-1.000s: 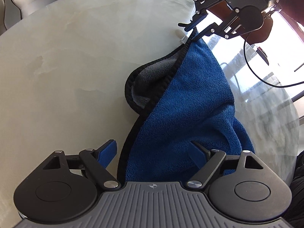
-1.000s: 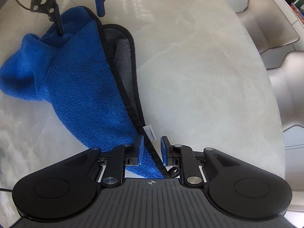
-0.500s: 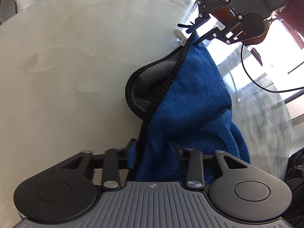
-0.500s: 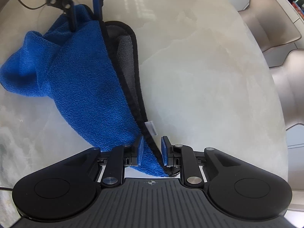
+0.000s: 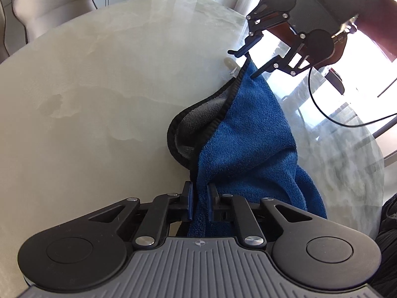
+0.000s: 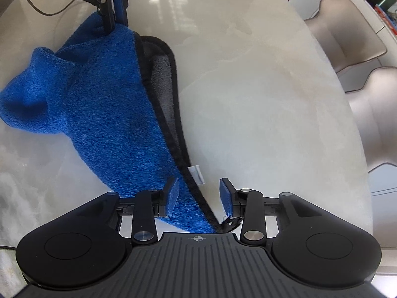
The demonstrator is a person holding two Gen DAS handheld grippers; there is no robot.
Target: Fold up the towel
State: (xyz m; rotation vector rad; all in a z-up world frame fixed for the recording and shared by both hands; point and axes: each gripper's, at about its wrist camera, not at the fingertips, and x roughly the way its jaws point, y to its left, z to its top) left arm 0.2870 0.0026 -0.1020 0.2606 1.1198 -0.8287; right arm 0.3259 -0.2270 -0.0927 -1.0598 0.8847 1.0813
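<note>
A blue towel [image 5: 250, 136] with a grey underside and black hem lies bunched on the round marble table [image 5: 99, 87]. My left gripper [image 5: 199, 202] is shut on the towel's near edge. In the right wrist view the towel [image 6: 104, 94] stretches from the left gripper [image 6: 115, 12] at the top down to my right gripper [image 6: 199, 197], whose jaws stand open with the towel's hemmed corner lying between them. A white label [image 6: 197, 175] sticks out from the hem. The right gripper [image 5: 250, 64] also shows in the left wrist view, at the towel's far corner.
Beige chairs stand beyond the table, at the left wrist view's top left [image 5: 52, 5] and the right wrist view's right side [image 6: 347, 32]. A black cable [image 5: 335, 119] hangs from the right gripper. Bare marble lies beside the towel [image 6: 260, 87].
My left gripper closed on the towel's near edge. My right gripper, shut on the far corner before, has opened its jaws. The towel is lifted slightly and pulled straighter between them.
</note>
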